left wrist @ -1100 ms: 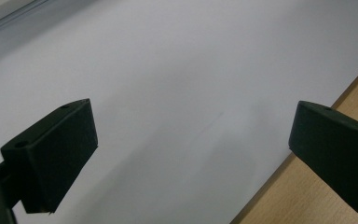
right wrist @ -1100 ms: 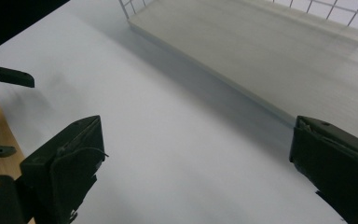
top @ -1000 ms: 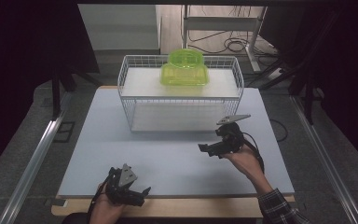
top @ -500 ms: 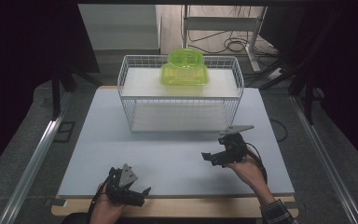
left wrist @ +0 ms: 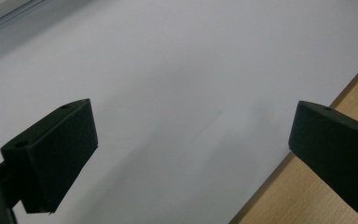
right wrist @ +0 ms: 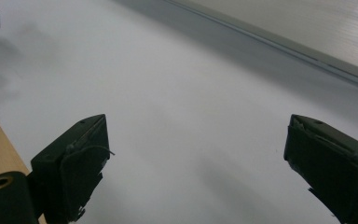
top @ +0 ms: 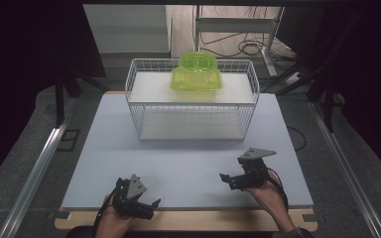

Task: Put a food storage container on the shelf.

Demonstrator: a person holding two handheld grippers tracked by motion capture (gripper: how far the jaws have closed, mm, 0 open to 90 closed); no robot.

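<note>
A: Where does everything sit?

B: The translucent lime-green plastic container rests on the upper shelf of the white wire basket rack, which stands at the far edge of the pale grey matte board. The left gripper hovers at the board's near edge, towards the near left corner. The right gripper hangs near the near right corner. Both are well apart from the rack.

A: And the jaws?

B: Spread wide on both, with nothing between them. In the left gripper view the black blocks frame bare board and a strip of light wooden table edge. The right gripper view shows the same smooth board between its jaws.

A: How would you go for the container?

B: I judge it best to approach from above the rack's open top, because the thin wire walls block a side entry. The container looks rounded on top and squarer below, glossy and probably light, so I'd close on the flatter lower sides and squeeze gently. Hard plastic could slip or flex.

A: Any risk?

B: Catching a jaw on the wire rim.
</note>
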